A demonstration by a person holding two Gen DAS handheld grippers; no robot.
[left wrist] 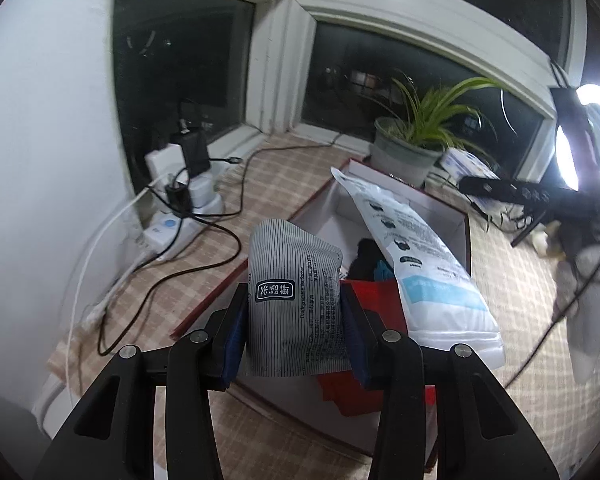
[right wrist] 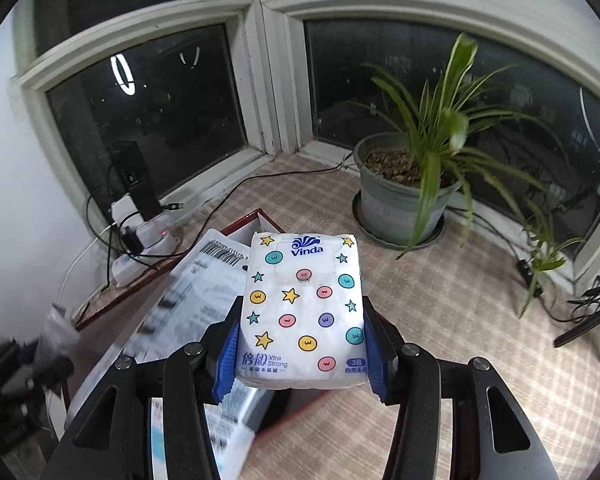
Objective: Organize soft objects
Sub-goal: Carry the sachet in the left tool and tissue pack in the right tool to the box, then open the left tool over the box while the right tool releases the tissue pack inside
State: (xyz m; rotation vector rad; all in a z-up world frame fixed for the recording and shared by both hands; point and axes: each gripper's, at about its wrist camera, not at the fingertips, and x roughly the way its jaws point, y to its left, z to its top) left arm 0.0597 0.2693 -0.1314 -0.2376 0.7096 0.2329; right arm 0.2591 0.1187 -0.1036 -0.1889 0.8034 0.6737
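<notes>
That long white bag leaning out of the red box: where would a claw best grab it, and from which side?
Probably its raised upper end, from above. The long white bag leans tilted across the red box, its top corner standing free above the rim, while its wide lower end rests on the box's near edge. A pinch across the thin flat faces should fit it.

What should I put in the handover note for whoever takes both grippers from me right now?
Left gripper: shut on the striped grey pouch, held over the near end of the red box.
Right gripper: shut on the Vinda tissue pack, held above the table near the box's corner.
Already in the box: a long white plastic packet leaning across it, and some dark and blue items beneath that I cannot identify.
Done: both packs picked up.
Left: lower the pouch into the box and release it, then likely the same for the tissue pack. Mind the potted plant to the right.
</notes>
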